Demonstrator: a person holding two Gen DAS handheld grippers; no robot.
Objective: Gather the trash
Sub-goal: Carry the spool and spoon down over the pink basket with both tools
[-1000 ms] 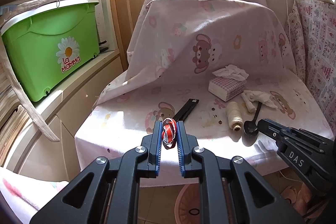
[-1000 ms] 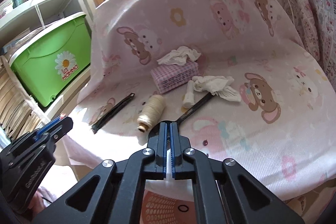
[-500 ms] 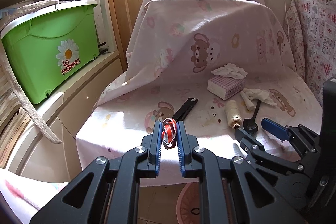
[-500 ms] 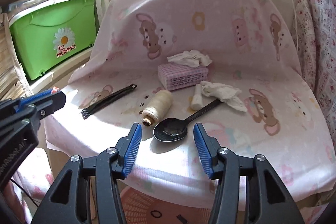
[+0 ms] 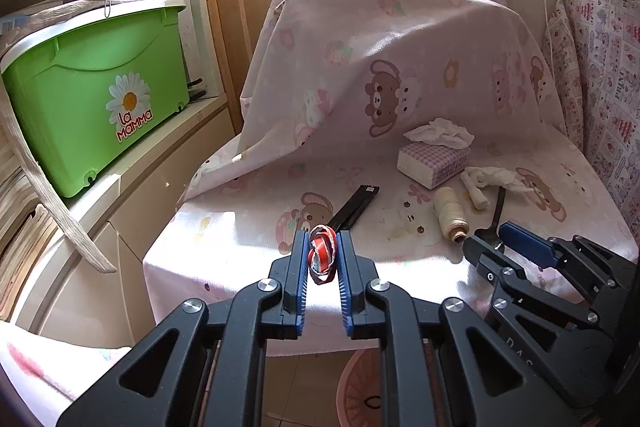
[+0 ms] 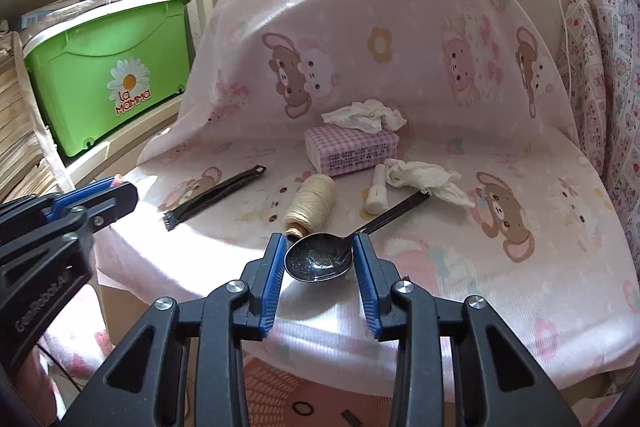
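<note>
My left gripper point(image 5: 322, 261) is shut on a crumpled red-and-white wrapper point(image 5: 321, 257), held above the front edge of the pink bear-print cloth point(image 5: 240, 247). My right gripper point(image 6: 318, 259) has its jaws closing on the bowl of a dark metal spoon point(image 6: 320, 261), and both pads touch the bowl's sides. The spoon lies on the cloth with its handle running back under a crumpled white tissue point(image 6: 424, 177). A second crumpled tissue point(image 6: 362, 117) sits on a checked tissue pack point(image 6: 352, 149). In the left wrist view the right gripper point(image 5: 486, 243) is at the lower right.
A cream thread spool point(image 6: 312, 201), a small white tube point(image 6: 378, 193) and a black comb point(image 6: 216, 195) lie on the cloth. A pink perforated basket point(image 6: 280, 387) stands on the floor below the front edge. A green lidded box point(image 5: 96, 87) sits on the shelf at left.
My right gripper went from shut to wide open, moved forward over the spoon's bowl, then narrowed onto it. The left gripper and its wrapper stayed put.
</note>
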